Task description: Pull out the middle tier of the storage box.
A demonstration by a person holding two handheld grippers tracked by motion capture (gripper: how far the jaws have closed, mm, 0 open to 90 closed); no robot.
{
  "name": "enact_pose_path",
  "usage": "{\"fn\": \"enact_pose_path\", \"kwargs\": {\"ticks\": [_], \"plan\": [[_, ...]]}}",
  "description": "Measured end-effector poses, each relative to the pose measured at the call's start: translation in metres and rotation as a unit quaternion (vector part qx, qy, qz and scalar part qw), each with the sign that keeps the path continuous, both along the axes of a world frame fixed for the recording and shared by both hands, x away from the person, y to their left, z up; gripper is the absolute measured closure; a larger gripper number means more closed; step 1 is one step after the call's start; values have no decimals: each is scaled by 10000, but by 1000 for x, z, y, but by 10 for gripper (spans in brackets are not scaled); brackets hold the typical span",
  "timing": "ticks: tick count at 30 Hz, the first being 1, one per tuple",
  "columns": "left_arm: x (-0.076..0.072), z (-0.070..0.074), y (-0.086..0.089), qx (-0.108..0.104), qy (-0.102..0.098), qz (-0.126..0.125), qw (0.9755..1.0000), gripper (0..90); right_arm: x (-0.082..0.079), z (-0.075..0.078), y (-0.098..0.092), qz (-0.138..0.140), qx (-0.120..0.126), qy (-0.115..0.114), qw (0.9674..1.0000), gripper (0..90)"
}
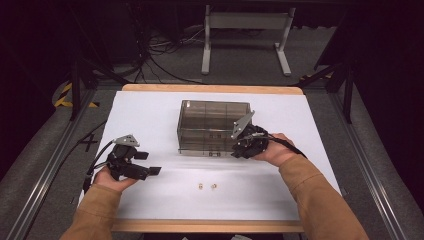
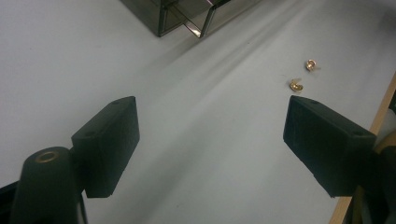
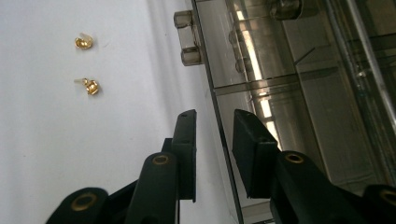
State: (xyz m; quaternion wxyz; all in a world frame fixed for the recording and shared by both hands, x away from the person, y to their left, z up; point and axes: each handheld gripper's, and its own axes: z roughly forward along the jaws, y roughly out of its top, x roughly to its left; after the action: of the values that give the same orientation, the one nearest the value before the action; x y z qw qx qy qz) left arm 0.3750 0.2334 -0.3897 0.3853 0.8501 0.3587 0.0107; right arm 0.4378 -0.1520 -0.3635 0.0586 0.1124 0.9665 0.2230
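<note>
One smoked clear box, two gold earrings on white table, right gripper jaws astride box's front wall, grip uncertain, left gripper spread wide, empty.

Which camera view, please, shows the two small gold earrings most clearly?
The right gripper view: the earrings appear large and sharp there. The left gripper view shows them smaller, and the high view as tiny dots.

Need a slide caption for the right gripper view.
Right gripper fingers straddle the smoky plastic box's front wall; two gold earrings lie beside it.
</note>
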Motion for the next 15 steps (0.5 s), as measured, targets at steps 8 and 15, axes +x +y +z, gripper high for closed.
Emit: {"fn": "enact_pose_path", "kwargs": {"ticks": [8, 15], "plan": [[0, 0, 0, -8, -2, -1, 10000, 189, 4, -6, 3, 31, -200, 41, 9998, 770], [0, 0, 0, -12, 5, -6, 10000, 189, 1, -5, 5, 73, -323, 14, 9995, 829]]}}
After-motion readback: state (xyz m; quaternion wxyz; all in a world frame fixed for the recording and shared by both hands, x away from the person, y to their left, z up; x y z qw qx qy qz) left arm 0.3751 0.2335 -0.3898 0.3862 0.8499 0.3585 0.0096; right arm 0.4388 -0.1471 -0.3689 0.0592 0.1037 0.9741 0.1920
